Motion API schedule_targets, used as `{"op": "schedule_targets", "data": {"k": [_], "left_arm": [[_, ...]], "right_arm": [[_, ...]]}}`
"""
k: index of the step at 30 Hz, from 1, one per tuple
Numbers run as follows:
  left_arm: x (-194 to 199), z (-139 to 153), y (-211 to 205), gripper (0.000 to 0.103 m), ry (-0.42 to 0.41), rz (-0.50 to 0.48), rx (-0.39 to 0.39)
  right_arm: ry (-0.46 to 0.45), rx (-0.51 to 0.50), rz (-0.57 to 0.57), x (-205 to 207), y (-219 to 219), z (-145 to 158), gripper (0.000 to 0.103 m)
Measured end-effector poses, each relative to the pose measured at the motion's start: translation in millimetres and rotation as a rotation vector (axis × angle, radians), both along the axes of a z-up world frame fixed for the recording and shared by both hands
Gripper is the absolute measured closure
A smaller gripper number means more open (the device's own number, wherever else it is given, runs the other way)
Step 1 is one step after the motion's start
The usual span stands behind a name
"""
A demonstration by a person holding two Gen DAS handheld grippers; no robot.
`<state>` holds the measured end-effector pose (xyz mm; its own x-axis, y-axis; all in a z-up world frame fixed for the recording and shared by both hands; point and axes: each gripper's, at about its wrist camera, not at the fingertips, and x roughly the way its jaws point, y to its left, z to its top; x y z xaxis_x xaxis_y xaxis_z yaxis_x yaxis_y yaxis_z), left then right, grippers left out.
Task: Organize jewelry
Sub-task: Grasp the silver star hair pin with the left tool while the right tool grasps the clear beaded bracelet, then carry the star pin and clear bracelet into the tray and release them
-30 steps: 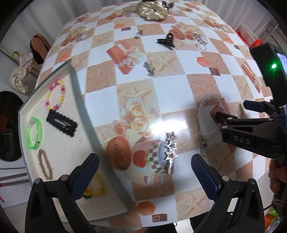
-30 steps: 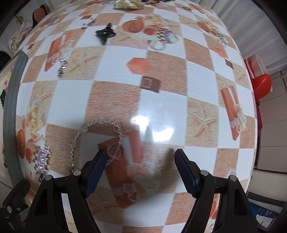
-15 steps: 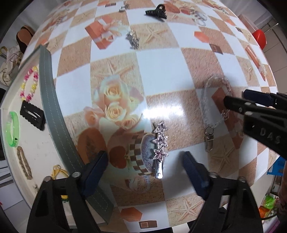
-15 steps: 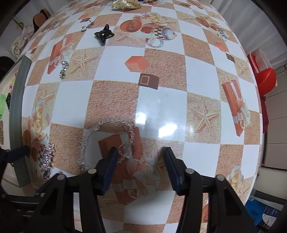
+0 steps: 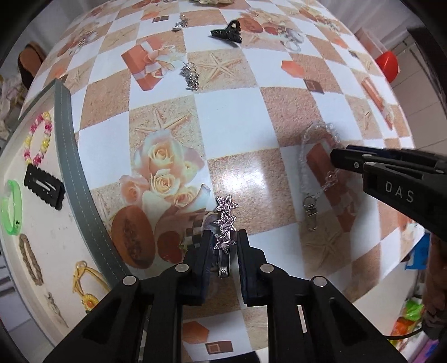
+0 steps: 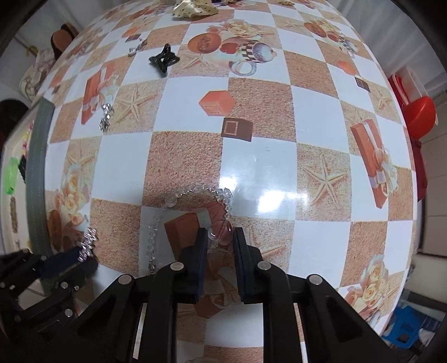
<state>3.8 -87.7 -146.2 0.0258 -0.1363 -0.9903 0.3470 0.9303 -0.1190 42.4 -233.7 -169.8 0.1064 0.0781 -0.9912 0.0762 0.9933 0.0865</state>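
Observation:
A silver hair clip with three sparkly stars (image 5: 225, 220) lies on the checkered tablecloth. My left gripper (image 5: 222, 243) is shut on its near end. A clear bead chain with a metal clasp (image 5: 310, 178) lies to the right. My right gripper (image 6: 220, 240) is closed around the chain's pendant (image 6: 223, 236); it also shows in the left wrist view (image 5: 343, 159). The white tray (image 5: 64, 245) with a grey rim stands at the left and holds a bead bracelet (image 5: 37, 139), a black clip (image 5: 43, 185), a green ring (image 5: 11, 206) and several other pieces.
Farther back on the table lie a small silver clip (image 5: 190, 74), a black claw clip (image 5: 226, 33), a silver charm (image 5: 178, 24) and a cream scrunchie (image 6: 194, 8). A red stool (image 6: 419, 111) stands beyond the table's right edge.
Both grippers have closed: the left onto the star clip's near end, the right around the bead chain's pendant. Both have moved in lower to the table.

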Motion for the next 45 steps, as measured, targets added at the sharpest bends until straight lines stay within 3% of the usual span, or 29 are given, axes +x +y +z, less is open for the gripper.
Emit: {"op": "schedule_targets", "data": {"k": [7,15,32,45], "left_arm": [[-5.0,30.4,20.4,0.081,-0.029,0.047,-0.062],[2.6,56.6,43.6,0.081,-0.086,0.078,-0.099],[1.3,94.6,102.3,0.081,-0.181,0.193,-0.132],[-11.4,106.0,175.2,0.081,-0.225,0.342,-0.111]], "right_arm": [[-0.021,0.068,-0.068,-5.5,-23.0,20.3,0.084],[-0.063,0.089,-0.068,-20.1,-28.5,52.3,0.084],[-0.156,0.133,-0.023,-0.3,33.5,95.3,0.083],[-0.221,0.199,0.124,18.2,112.0,131.6,0.084]]}}
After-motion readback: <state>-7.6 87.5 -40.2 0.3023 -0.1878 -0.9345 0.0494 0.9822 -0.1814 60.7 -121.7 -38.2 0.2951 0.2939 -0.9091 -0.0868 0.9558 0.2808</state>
